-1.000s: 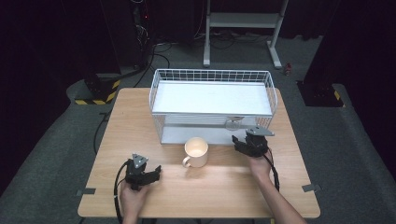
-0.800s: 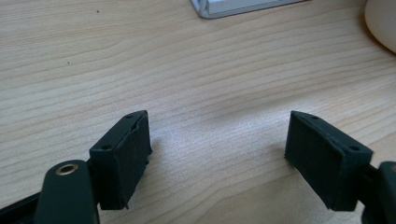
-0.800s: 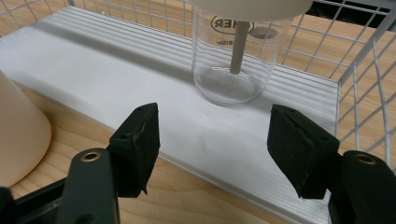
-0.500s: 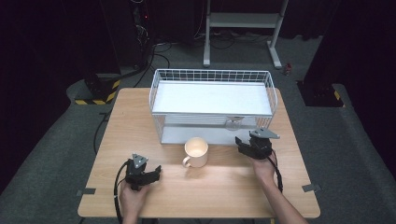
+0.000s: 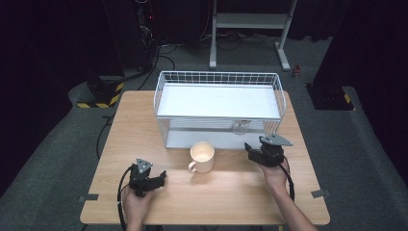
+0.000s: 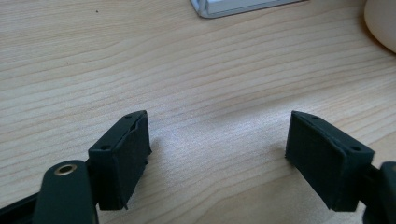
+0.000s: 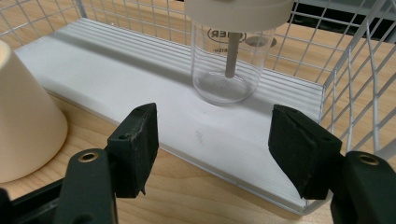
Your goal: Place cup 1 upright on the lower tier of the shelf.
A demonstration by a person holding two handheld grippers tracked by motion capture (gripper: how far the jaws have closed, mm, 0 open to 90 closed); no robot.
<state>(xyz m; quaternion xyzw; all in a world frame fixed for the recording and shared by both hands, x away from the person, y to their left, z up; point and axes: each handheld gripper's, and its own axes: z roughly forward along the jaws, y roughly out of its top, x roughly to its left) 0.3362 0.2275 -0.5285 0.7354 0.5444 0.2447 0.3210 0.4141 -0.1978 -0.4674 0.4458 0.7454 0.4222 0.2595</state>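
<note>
Right gripper view gives me the best read of the step in hand: my right gripper faces the open front of the lower shelf of the white wire rack, and a clear glass jar with a white lid stands upright on that shelf, straight ahead and a little beyond the jaws. They stand apart with nothing between them, and they have just been opening a little further; I judge the gap about wide enough to take the jar's body, though only just. To do this well, I would keep the gripper level, slide it in low over the front lip of the shelf, centre the jar between the pads below the lid, and close gently, since smooth glass can slip or tip against the wire at the right end. The cream mug sits on the table just left of my line, so I would not swing that way. My left gripper rests near the front left of the table, its jaws wide and empty over bare wood in the left gripper view. By count I see one jar, one mug, one two-level rack, one table, two grippers, and two hands.
</note>
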